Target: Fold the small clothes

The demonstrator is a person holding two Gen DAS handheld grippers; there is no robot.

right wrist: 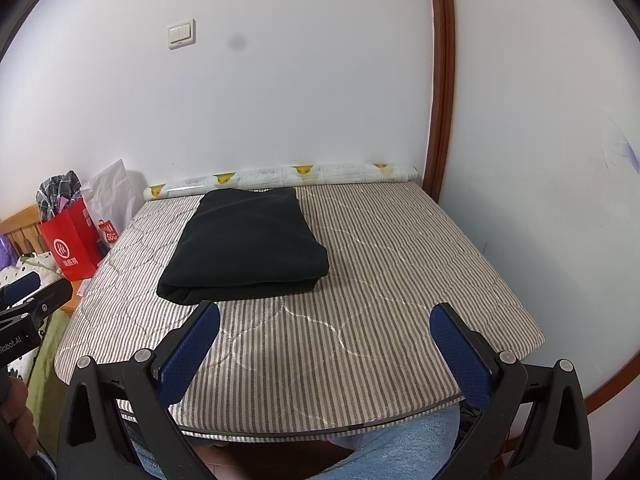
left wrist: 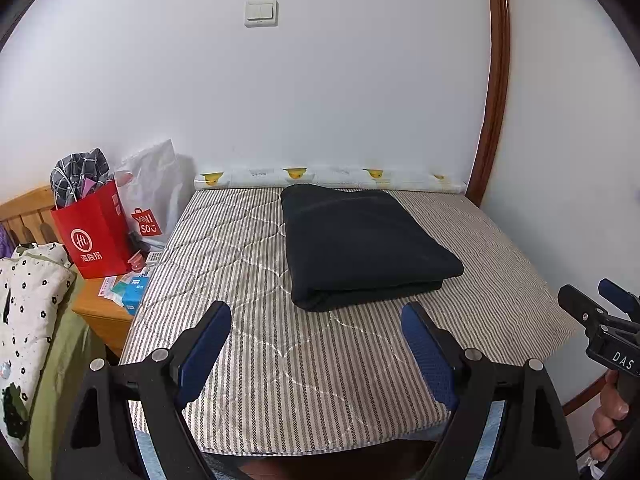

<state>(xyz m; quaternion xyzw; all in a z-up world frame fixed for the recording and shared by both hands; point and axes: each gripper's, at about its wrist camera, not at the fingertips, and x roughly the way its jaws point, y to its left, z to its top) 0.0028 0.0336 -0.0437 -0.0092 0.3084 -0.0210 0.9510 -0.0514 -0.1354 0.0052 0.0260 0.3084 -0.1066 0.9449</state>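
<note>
A black garment (left wrist: 360,244) lies folded into a thick rectangle on the striped padded table top (left wrist: 248,360), toward the far side near the wall. The right wrist view shows the same black garment (right wrist: 248,240) left of centre. My left gripper (left wrist: 316,320) hovers over the near part of the table, short of the garment, open with nothing between its blue pads. My right gripper (right wrist: 324,320) is likewise open and empty above the table's near edge (right wrist: 320,428). Each gripper shows at the other view's edge: the right gripper (left wrist: 600,304) and the left gripper (right wrist: 32,292).
A duck-print roll (left wrist: 328,176) lies along the wall behind the garment. At the left stand a red paper bag (left wrist: 92,232) and a white bag (left wrist: 154,196) on a wooden side table (left wrist: 100,312) with small boxes. A blue towel (right wrist: 400,444) hangs below the near edge.
</note>
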